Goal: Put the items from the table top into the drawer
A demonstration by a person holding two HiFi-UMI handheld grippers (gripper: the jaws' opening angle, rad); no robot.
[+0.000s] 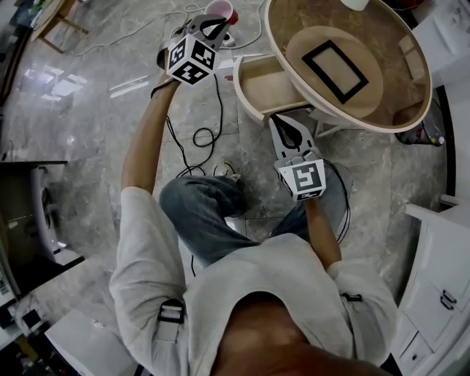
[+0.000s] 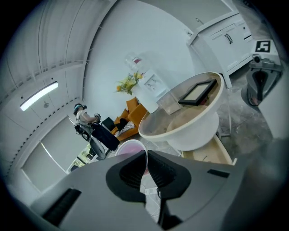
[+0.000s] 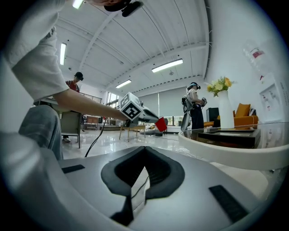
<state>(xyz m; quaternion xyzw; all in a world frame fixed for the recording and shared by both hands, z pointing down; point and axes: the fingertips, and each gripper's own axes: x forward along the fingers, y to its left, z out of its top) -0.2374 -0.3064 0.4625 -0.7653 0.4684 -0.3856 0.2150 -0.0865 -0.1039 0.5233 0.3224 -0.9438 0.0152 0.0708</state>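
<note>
Left claw (image 1: 215, 26) is pinched on the rim of the cup (image 1: 222, 9), which hangs over the floor beside the open drawer (image 1: 266, 87) — not in yet. A thin rim grip like that could slip, or the cup could clip the drawer's edge. Right claw (image 1: 283, 126) is closed and empty. The frame (image 1: 335, 70) sits on the desk (image 1: 294, 22).
</note>
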